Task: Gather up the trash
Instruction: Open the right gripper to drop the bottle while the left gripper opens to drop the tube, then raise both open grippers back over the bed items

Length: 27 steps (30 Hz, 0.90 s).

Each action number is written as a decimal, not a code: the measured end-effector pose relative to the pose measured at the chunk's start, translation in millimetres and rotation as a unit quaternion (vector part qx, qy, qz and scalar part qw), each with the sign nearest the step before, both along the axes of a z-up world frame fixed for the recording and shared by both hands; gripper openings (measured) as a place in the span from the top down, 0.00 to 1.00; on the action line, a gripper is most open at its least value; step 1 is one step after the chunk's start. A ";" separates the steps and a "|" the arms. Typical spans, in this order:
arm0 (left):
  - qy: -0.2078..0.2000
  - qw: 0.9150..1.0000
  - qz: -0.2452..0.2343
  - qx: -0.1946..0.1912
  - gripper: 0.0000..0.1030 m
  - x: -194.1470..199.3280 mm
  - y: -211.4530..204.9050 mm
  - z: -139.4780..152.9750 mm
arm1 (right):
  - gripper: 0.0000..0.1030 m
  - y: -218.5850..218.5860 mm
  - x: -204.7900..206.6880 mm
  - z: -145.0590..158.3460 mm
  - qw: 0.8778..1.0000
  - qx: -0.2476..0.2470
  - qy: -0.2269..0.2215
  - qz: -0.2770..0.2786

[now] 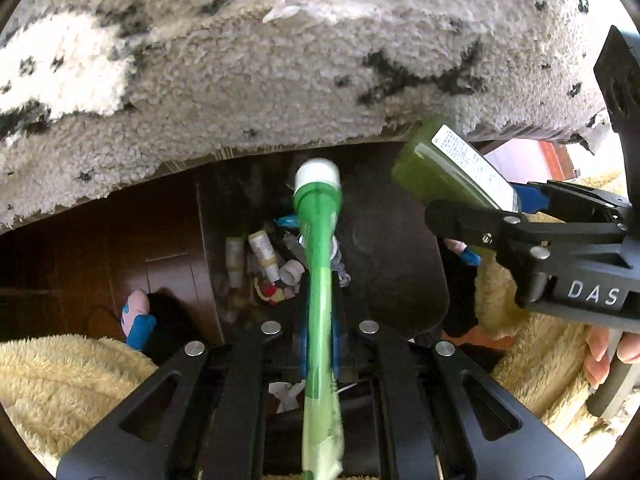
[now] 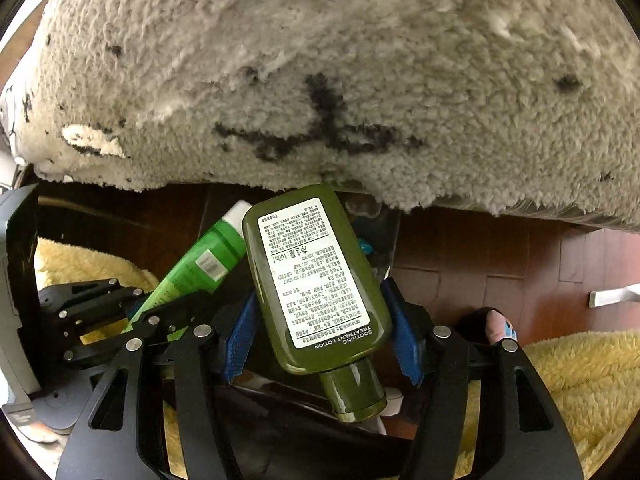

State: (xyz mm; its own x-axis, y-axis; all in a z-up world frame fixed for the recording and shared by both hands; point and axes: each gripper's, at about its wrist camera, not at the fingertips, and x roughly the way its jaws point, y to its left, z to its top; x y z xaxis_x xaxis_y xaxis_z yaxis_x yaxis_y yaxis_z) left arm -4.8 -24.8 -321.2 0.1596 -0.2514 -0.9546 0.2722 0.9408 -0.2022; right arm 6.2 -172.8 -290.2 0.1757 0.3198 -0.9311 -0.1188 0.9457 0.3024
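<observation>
My left gripper [image 1: 319, 336] is shut on a light green tube [image 1: 318, 264] with a white cap, held over a dark trash bin [image 1: 400, 264] that holds several small bottles and wrappers [image 1: 264, 264]. The tube also shows in the right wrist view [image 2: 200, 272]. My right gripper [image 2: 320, 340] has its blue pads against the sides of a dark green lotion bottle [image 2: 316, 276] with a white label, cap toward the camera. In the left wrist view that bottle [image 1: 448, 168] hangs at the right, just above the bin's rim.
A grey shaggy rug [image 1: 280, 80] fills the upper half of both views. Dark red wooden floor [image 2: 500, 260] lies beyond the bin. Yellow fleece-clad legs [image 1: 60, 380] and slippered feet [image 1: 138, 320] flank the bin.
</observation>
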 end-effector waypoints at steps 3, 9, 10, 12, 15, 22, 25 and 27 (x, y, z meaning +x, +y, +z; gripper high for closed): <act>-0.001 1.000 0.005 -0.002 0.88 -0.9 1.6 1.7 | 0.38 -5.6 2.3 4.6 1.000 0.009 -0.007 -0.006; -0.003 1.000 0.023 -0.008 0.71 -1.1 10.9 5.3 | 0.23 -25.4 5.6 13.1 0.998 0.007 -0.021 -0.053; -0.004 1.000 0.025 -0.008 0.68 -1.3 11.9 6.4 | 0.21 -26.1 6.1 13.8 0.998 0.007 -0.022 -0.059; -0.008 1.000 0.026 -0.007 0.63 -2.1 11.7 8.4 | 0.20 -28.9 5.5 14.5 0.998 0.006 -0.022 -0.065; -0.016 1.000 0.026 -0.004 0.58 -2.8 10.3 14.2 | 0.19 -26.3 5.7 13.5 0.998 0.002 -0.021 -0.064; -0.042 0.998 0.043 -0.001 0.43 -4.4 15.4 29.7 | 0.15 -34.1 2.7 12.5 0.997 0.001 -0.025 -0.076; -0.052 0.997 0.050 -0.001 0.36 -4.4 18.5 34.6 | 0.15 -38.2 -0.7 20.9 0.997 -0.001 -0.036 -0.074; -0.056 0.997 0.050 0.001 0.34 -4.5 19.0 36.3 | 0.14 -36.4 -2.3 24.3 0.996 -0.004 -0.043 -0.072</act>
State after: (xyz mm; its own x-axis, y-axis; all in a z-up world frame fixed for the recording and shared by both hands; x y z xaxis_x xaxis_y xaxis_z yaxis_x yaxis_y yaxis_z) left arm -9.3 -5.8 -284.9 0.2892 -0.2281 -0.9297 0.1983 0.9644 -0.1749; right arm 3.8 -209.1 -266.0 0.2978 0.2789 -0.9130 -0.0068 0.9570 0.2901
